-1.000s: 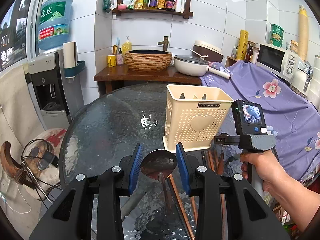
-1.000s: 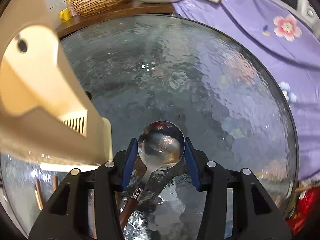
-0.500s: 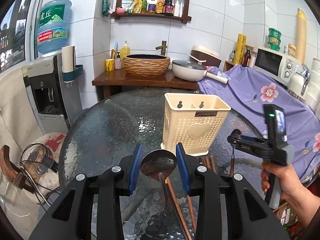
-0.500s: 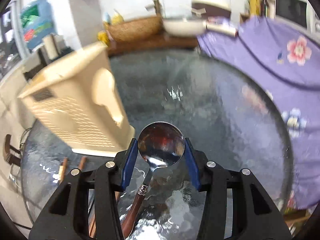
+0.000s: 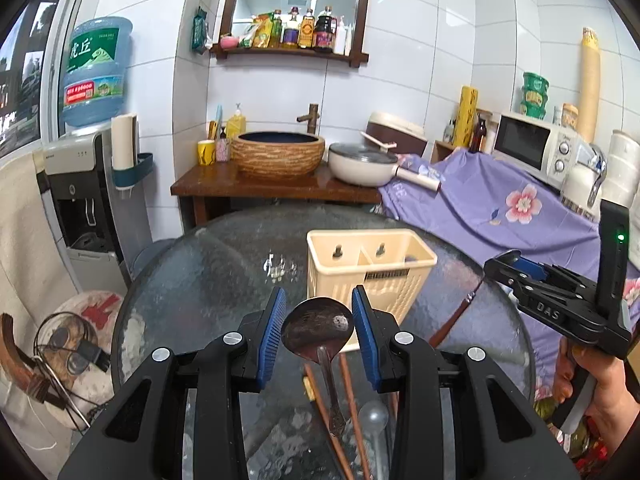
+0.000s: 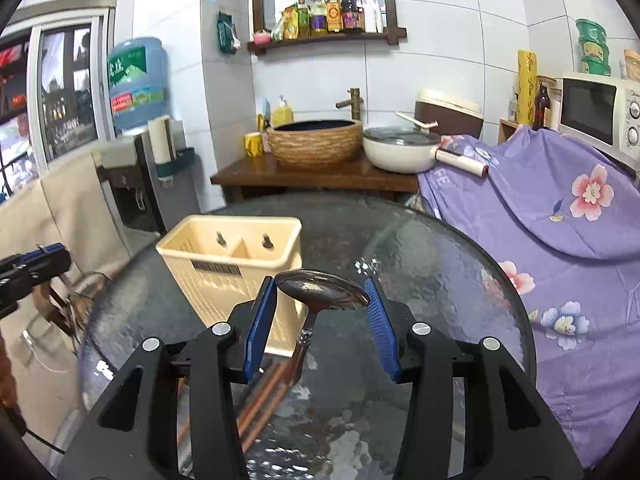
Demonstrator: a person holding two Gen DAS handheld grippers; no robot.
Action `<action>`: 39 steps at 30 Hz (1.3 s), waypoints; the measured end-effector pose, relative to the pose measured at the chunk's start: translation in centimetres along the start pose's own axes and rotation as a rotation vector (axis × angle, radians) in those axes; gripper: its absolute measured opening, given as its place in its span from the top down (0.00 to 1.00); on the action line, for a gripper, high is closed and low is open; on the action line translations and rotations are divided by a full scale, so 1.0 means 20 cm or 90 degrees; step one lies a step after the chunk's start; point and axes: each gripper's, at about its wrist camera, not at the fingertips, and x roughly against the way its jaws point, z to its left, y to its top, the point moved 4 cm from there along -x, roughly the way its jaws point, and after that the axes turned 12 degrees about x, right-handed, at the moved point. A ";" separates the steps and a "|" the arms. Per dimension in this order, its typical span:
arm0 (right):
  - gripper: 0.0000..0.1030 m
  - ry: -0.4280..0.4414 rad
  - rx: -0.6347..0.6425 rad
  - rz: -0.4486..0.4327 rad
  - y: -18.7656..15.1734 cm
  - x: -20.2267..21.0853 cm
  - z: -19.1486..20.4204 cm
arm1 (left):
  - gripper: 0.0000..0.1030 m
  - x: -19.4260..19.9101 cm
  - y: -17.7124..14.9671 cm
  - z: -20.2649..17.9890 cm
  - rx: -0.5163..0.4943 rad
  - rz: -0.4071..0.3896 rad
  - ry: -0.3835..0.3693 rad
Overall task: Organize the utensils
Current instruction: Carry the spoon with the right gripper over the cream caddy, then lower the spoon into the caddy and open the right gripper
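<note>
My left gripper (image 5: 319,312) is shut on the bowl of a metal spoon (image 5: 320,330), whose handle hangs down over the round glass table (image 5: 208,280). Just beyond it stands the cream two-compartment utensil holder (image 5: 372,280). At the right, a hand carries my right gripper (image 5: 505,266), with a brown-handled spoon (image 5: 454,318) hanging from it. In the right wrist view, my right gripper (image 6: 320,286) is shut on that spoon's bowl (image 6: 324,290), above the table and to the right of the holder (image 6: 224,268). My left gripper (image 6: 34,266) shows at the left edge.
Brown chopsticks (image 5: 350,392) and a clear plastic spoon (image 5: 373,416) lie on the glass near me; the chopsticks (image 6: 260,404) also show under the right gripper. A purple flowered cloth (image 6: 560,216) borders the table's right side. A wooden stand with a basin (image 5: 278,154) is behind.
The right gripper rose with its spoon and tipped up from facing the glass to facing the room; the holder now sits ahead to its left. The left gripper lifted its spoon slightly.
</note>
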 end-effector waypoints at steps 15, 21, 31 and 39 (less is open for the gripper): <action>0.55 -0.011 0.022 -0.084 0.65 0.16 0.02 | 0.67 -0.14 0.56 -0.19 0.035 -0.059 -0.013; 0.55 -0.029 0.022 -0.068 0.73 0.00 0.05 | 0.67 -0.24 0.60 -0.22 0.025 -0.107 0.019; 0.55 -0.020 0.024 0.003 0.44 -0.29 0.09 | 0.67 -0.48 0.32 -0.14 0.017 -0.064 0.055; 0.55 0.007 0.045 0.033 0.28 -0.39 0.15 | 0.67 -0.55 0.18 -0.09 0.005 -0.027 0.060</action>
